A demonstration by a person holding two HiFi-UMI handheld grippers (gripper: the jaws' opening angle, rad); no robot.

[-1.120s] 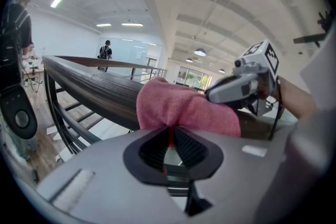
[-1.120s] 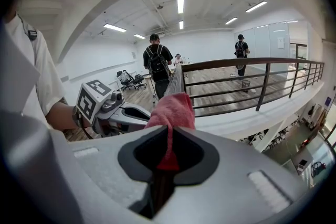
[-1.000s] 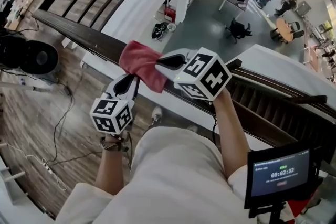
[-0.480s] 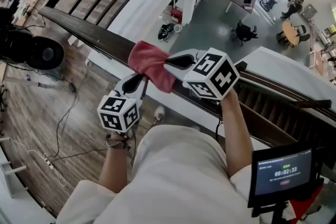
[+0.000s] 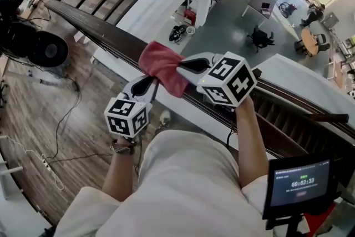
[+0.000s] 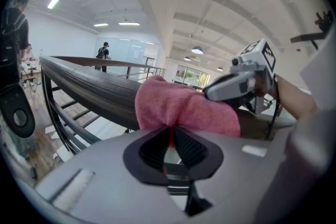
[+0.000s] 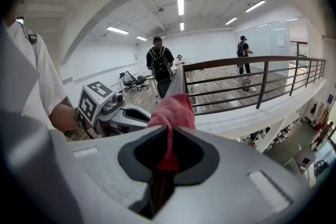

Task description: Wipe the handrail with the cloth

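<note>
Jaws of left gripper (image 5: pixel 148 84) and right gripper (image 5: pixel 182 66) pinch cloth (image 5: pixel 160 61) edges atop bare handrail (image 5: pixel 94 30).

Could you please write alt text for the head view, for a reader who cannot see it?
Seen from above, a person holds a pink cloth draped over a dark wooden handrail, pinching it with the left gripper and the right gripper. Beyond the rail, a lower floor shows below.

Crumpled pink cloth (image 5: pixel 162 66) draped over dark wooden handrail (image 5: pixel 105 36)
</note>
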